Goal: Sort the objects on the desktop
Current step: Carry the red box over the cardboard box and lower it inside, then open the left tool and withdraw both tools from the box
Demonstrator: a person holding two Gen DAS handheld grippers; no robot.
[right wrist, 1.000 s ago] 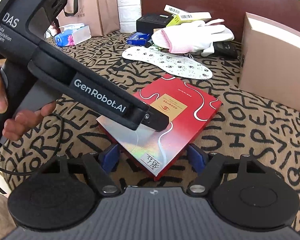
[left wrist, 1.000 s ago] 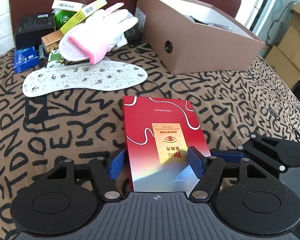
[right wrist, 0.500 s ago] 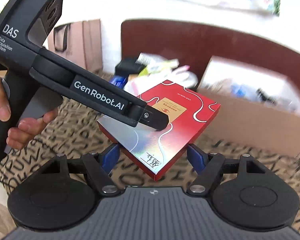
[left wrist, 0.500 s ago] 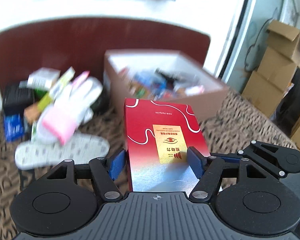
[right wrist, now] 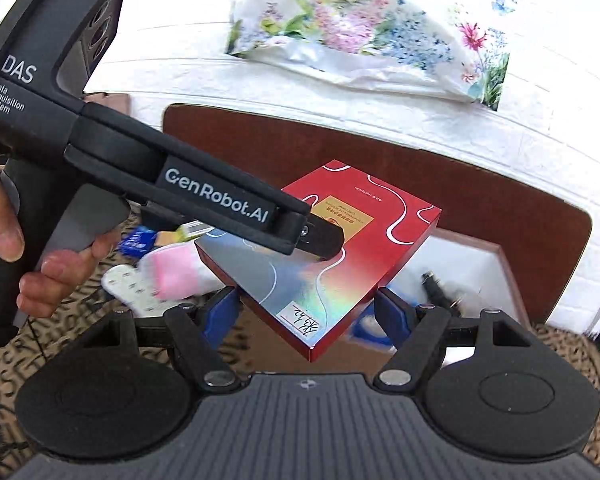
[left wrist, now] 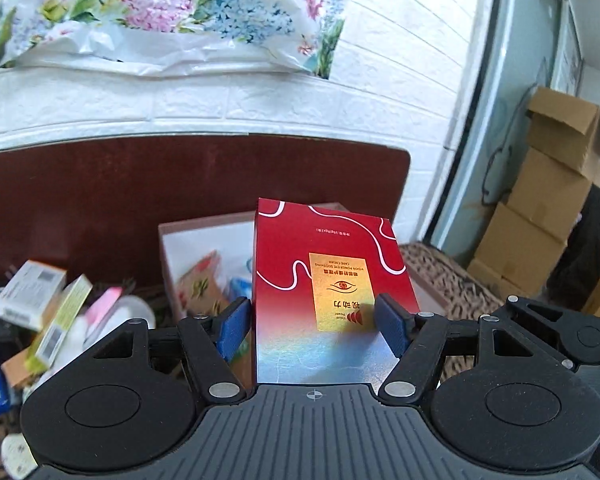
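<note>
red box (left wrist: 332, 280) mid-frame, lifted off the table, clamped at both side edges by left gripper (left wrist: 314, 322) blue pads. in the right wrist view right gripper (right wrist: 304, 312) pads press its two corners (right wrist: 320, 264), box turned diagonal. open brown carton (left wrist: 204, 240) behind it, partly hidden. glove and small boxes lower left.

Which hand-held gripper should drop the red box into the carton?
Left. The left hand-held gripper clamps the red box squarely across its sides, facing the open carton; the right hand-held gripper only catches a corner.
</note>
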